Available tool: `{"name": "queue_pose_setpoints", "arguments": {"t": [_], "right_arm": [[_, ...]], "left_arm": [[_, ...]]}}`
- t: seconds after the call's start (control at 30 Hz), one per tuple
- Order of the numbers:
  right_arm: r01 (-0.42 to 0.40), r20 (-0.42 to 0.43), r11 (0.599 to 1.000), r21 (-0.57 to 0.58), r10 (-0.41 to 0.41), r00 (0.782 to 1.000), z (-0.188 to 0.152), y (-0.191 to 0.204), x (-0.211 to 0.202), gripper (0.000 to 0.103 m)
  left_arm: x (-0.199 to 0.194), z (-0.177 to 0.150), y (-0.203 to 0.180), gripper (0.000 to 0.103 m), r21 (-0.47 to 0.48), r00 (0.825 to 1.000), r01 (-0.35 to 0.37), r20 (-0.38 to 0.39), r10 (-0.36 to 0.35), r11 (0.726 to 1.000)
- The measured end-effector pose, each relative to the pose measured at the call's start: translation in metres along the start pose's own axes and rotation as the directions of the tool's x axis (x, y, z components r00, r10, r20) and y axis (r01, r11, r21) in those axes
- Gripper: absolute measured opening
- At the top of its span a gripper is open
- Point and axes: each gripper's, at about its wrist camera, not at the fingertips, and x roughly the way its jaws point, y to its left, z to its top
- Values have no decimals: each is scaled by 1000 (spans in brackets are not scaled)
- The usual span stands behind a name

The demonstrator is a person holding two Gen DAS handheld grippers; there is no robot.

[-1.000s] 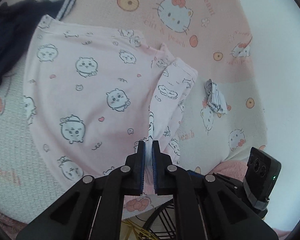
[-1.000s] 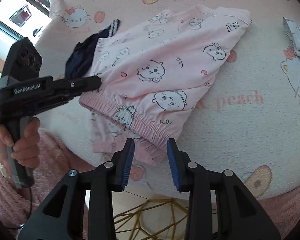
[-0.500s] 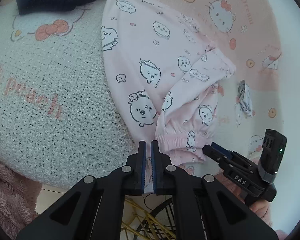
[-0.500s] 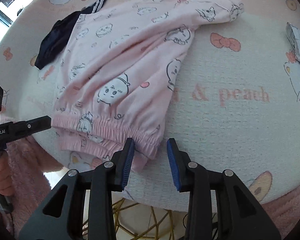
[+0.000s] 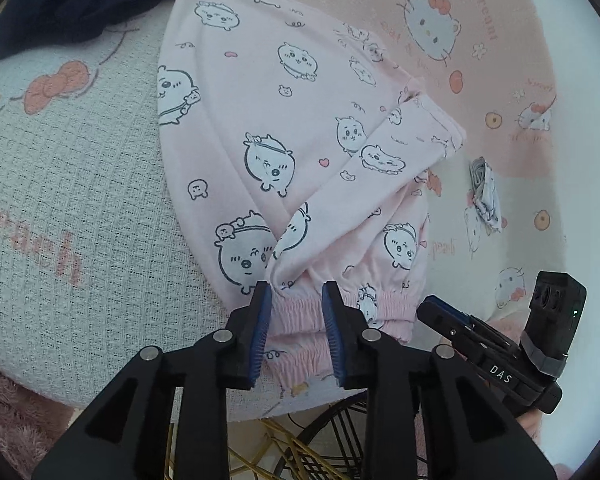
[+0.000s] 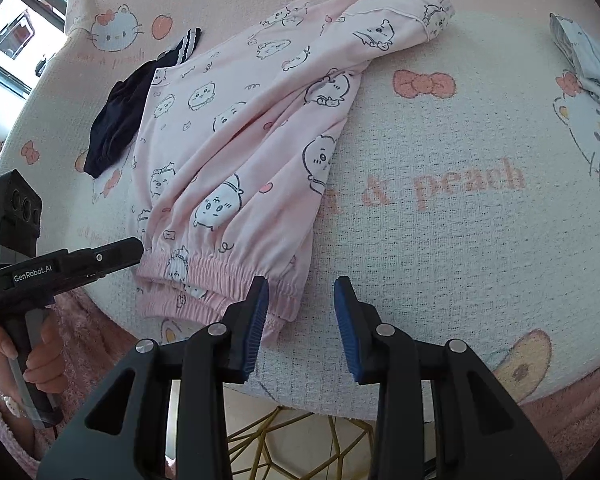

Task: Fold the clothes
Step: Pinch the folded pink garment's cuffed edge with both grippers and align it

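Pink pyjama trousers with a cartoon print lie folded lengthwise on the patterned table cover, their elastic waistband at the near edge. My left gripper straddles the waistband's left end. Its jaws are opening, with the gathered pink cloth between them and the pads off it. In the right wrist view the trousers stretch away to the upper right. My right gripper stands open at the waistband's right corner, which lies by its left finger. The left gripper shows at the waistband's other end.
A navy garment lies under the trousers' far left side. A small folded white cloth sits at the far right. The table cover curves down at the near edge over a gold wire frame. A hand in a fuzzy pink sleeve holds the left gripper.
The left jaws, shut on the waistband before, have come apart. Both grippers sank toward the table and the trousers were drawn flat to the near edge.
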Motion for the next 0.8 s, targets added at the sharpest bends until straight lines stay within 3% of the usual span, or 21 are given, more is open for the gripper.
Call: {"name": "queue_pose_setpoints", "arguments": {"t": [0.23,0.3,0.57,0.67,0.8], "right_arm": [[3,-3,1000,-8,-3,1000,3,3,7,34],[4,-10,1000,-7,-4,1000,3,3,9,34],[-30,31,1000,-8,30,999,7,3,0,34],[-46,34,999,-25,46,998,9,7,3,34],[-39,-6,998,-44,39,999,8,13,20,34]], "left_arm": [[5,-7,-2,35,13,1000,-13,-18,13,1000],[3,-9,-3,11,11,1000,-6,-4,6,1000],[-42,-22,-18,9,30,994,4,109,-7,1000],[-39,-33,-16,9,6,996,-2,92,1,1000],[-14,-41,-3,9,-50,997,-71,22,73,996]]}}
